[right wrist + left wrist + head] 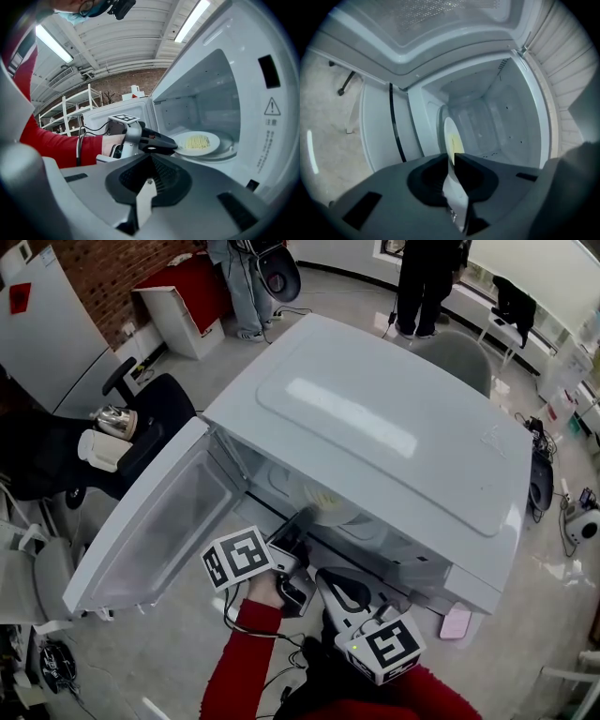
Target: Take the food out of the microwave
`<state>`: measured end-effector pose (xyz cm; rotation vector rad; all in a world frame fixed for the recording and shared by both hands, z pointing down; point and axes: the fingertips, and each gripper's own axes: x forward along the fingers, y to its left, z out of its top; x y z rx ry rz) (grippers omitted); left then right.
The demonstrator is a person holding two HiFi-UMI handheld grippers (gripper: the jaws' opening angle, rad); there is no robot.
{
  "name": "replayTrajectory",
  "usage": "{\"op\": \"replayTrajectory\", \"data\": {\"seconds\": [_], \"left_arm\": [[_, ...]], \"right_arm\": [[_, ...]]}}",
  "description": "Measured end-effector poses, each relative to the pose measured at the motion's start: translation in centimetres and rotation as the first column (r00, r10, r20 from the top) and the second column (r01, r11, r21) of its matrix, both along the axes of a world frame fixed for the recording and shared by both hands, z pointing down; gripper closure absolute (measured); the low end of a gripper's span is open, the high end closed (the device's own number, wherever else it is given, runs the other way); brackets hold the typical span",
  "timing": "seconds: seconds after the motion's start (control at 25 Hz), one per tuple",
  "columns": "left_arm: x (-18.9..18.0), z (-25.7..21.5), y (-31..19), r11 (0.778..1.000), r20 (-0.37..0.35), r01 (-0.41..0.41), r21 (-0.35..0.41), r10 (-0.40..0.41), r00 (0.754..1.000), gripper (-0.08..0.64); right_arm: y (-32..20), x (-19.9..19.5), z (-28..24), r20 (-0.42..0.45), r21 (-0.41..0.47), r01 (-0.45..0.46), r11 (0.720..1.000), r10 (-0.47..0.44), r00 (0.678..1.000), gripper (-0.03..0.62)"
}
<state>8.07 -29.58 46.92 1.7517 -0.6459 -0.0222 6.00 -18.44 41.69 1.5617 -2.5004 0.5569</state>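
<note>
Place: lab or workshop room in industrial-style building, not home kitchen.

Signs:
- bare red brick wall point(103, 268)
- smooth grey concrete floor point(187, 652), loose cable point(291, 309) lying on it
- ribbed ceiling point(131, 37) with long tube lights point(54, 44)
- open metal shelf racks point(65, 117) along far wall
- black office chair point(173, 399), kettle point(114, 418) near it
- white cabinet with red top point(183, 296) against brick wall
- standing person point(246, 287) and second person point(427, 277) at far side of room
- white microwave point(375, 427) stands in middle of this room, door open
</note>
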Motion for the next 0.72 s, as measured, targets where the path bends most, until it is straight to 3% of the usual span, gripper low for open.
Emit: {"op": "replayTrajectory", "data": {"seconds": [0.2,0.72], "left_arm": [[-0.2,-0.1,0.3,0.998,-0.069,0.034,-0.052,-0.037,0.997,0.526],[-1.0,-1.3,1.0,0.995,-0.143,0.068,-0.079,-0.079,0.987,0.545]], "right_arm": [[0.0,0.2,0.0,-0.001,0.000,0.011,1.000,-0.011,1.000,0.581],[-0.1,0.5,-0.3,-0.015,-0.011,0.034,0.999,-0.035,0.999,0.581]]}}
